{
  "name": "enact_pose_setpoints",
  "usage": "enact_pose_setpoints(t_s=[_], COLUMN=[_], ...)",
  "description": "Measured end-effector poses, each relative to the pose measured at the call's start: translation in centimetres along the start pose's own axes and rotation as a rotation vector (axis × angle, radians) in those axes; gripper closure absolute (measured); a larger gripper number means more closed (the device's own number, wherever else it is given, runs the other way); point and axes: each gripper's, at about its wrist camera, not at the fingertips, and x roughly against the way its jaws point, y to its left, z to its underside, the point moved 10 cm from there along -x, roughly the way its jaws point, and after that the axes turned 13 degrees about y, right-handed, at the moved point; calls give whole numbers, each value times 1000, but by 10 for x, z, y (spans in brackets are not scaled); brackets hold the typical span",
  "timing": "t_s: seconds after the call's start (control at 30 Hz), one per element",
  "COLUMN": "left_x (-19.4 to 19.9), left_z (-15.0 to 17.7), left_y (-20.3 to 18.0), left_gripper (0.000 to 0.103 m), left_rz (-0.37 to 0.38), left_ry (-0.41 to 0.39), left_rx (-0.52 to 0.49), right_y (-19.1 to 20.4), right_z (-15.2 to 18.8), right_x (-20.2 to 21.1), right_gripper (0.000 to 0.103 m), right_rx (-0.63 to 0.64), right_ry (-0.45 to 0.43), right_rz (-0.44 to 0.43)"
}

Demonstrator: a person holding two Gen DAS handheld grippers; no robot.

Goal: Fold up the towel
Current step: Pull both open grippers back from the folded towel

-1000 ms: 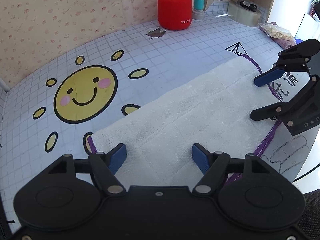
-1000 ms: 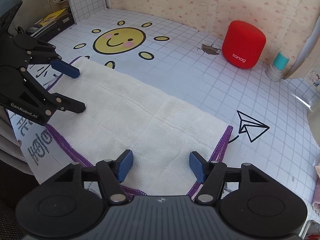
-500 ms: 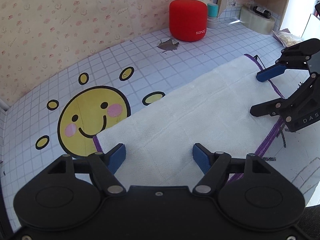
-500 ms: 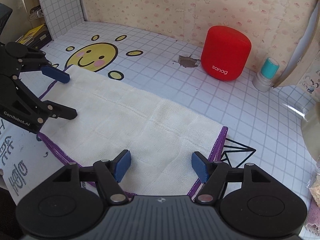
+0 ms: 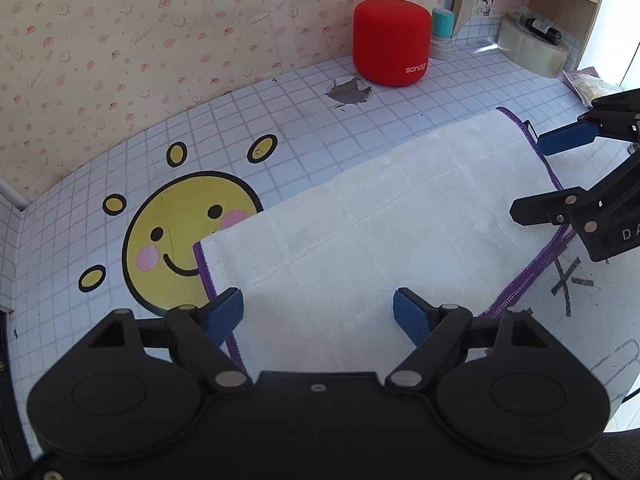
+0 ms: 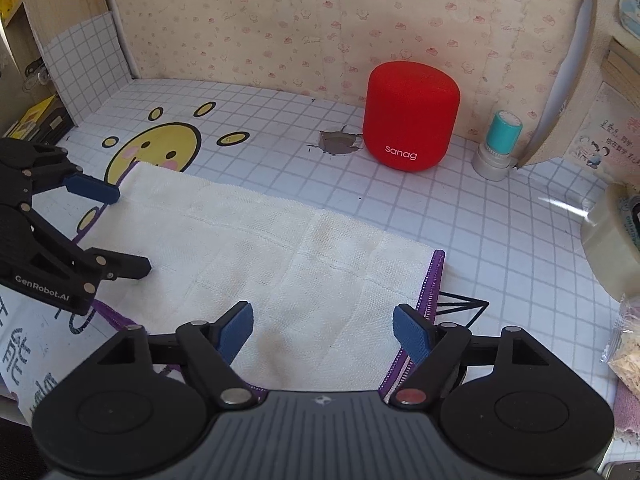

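Note:
A white towel [image 5: 384, 232] with purple hems lies flat on the gridded table mat [image 5: 280, 120]. Its left corner overlaps the sun drawing [image 5: 176, 240]. My left gripper [image 5: 318, 312] hovers over the towel's near left part. Its jaws are opening, with only flat cloth below and nothing pinched. In the right wrist view, the towel [image 6: 280, 256] partly covers the paper-plane drawing [image 6: 464, 308]. My right gripper [image 6: 322, 328] stands over its near right corner, jaws also opening, pads clear of the cloth. Each gripper appears in the other's view: the right gripper [image 5: 528, 180] and the left gripper [image 6: 132, 232].
A red speaker [image 6: 412, 116] stands at the back wall beside a torn patch [image 6: 336, 142] in the mat. A teal-capped stamp [image 6: 498, 148] and a tape roll [image 6: 612, 236] sit at the right, with a snack bag [image 6: 628, 344] nearer. Shelves flank both sides.
The towel now lies farther toward the wall, overlapping the sun face and the paper-plane drawing. Both grippers moved with it, and their jaws stand slightly wider.

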Motion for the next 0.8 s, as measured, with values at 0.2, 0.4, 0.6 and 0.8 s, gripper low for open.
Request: enact_pose_setpoints(t_s=[0.2, 0.4, 0.6, 0.8], left_x=[15, 8, 11, 6], left_z=[26, 40, 40, 40], left_y=[-10, -19, -19, -21], left_gripper=[19, 19, 19, 19], left_rz=[39, 22, 28, 16], left_ry=[-16, 0, -21, -17], left_rx=[-19, -50, -36, -50], right_y=[-6, -16, -23, -26], right_z=[14, 31, 37, 44], right_x=[10, 8, 11, 13], right_gripper=[21, 21, 21, 21], right_rx=[-71, -167, -264, -201], right_ry=[2, 19, 2, 33], right_rz=[10, 6, -9, 99])
